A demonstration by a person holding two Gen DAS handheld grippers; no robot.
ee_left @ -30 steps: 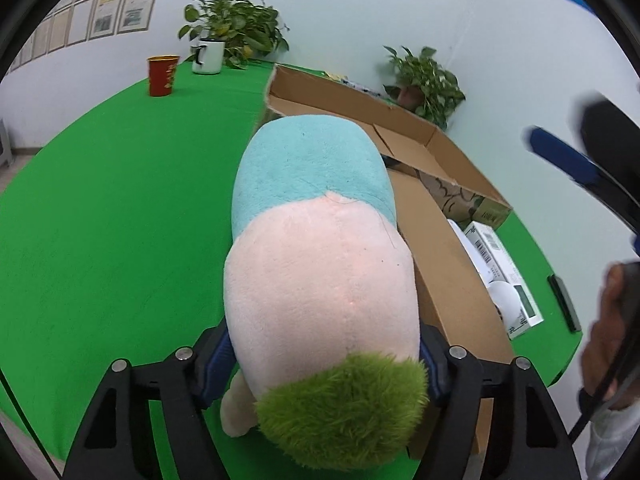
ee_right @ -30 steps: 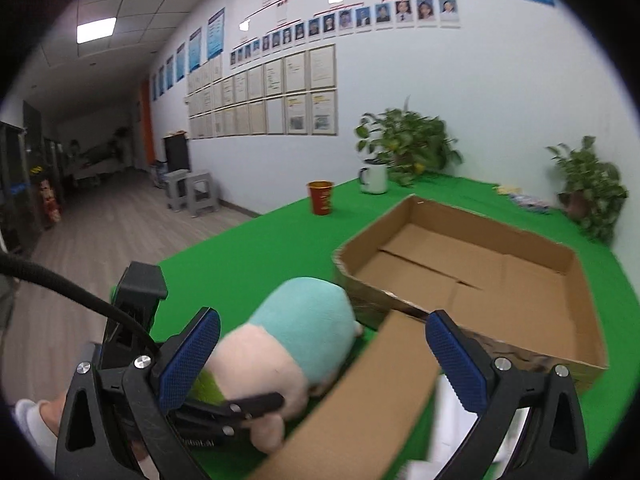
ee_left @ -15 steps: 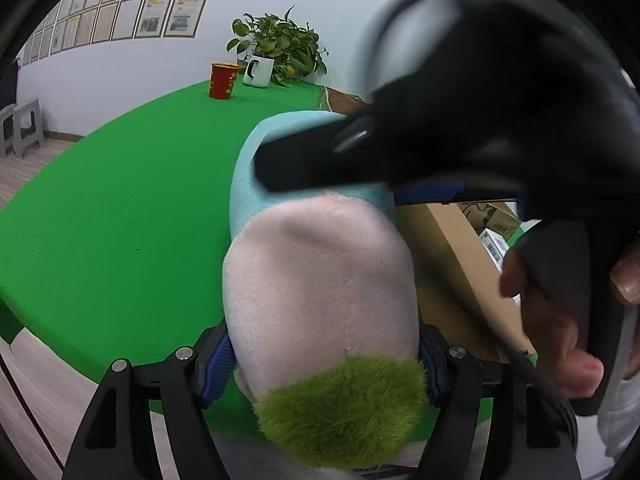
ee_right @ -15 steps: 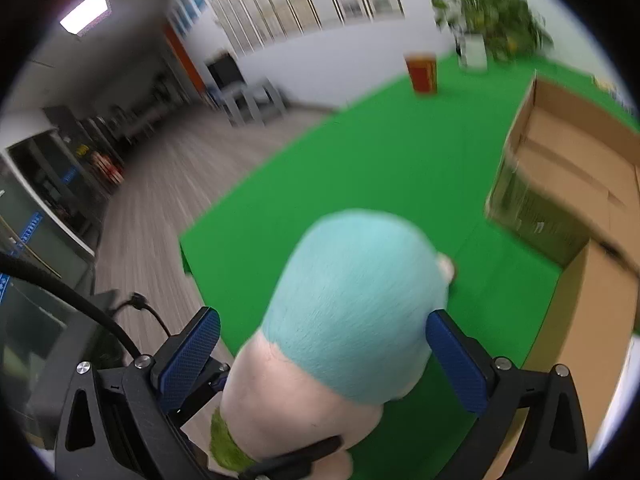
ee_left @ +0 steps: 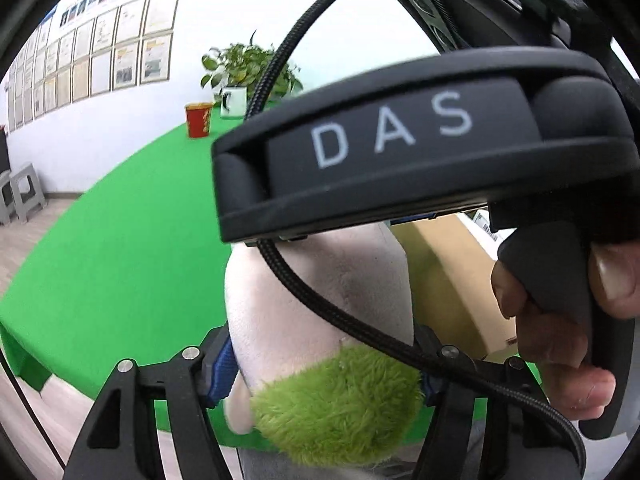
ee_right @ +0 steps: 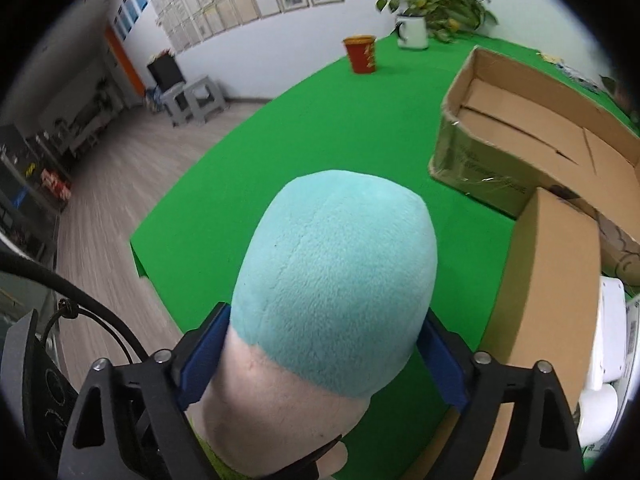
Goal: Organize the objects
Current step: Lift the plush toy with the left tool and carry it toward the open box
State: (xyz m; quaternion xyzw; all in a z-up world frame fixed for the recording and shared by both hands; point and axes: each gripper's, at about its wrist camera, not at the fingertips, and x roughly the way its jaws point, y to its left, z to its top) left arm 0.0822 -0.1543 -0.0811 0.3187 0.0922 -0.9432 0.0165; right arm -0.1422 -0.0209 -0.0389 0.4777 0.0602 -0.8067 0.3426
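Plush toy, teal, pink and green (ee_right: 332, 280), gripped by both our left gripper (ee_left: 324, 364) and right gripper (ee_right: 320, 344), held above green table (ee_right: 280, 128) beside open cardboard box (ee_right: 520, 128)

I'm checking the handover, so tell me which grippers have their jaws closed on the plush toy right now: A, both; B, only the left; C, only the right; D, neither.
A: the left gripper has its blue pads pressed into the plush toy near the green end, and the right gripper squeezes it where teal meets pink.
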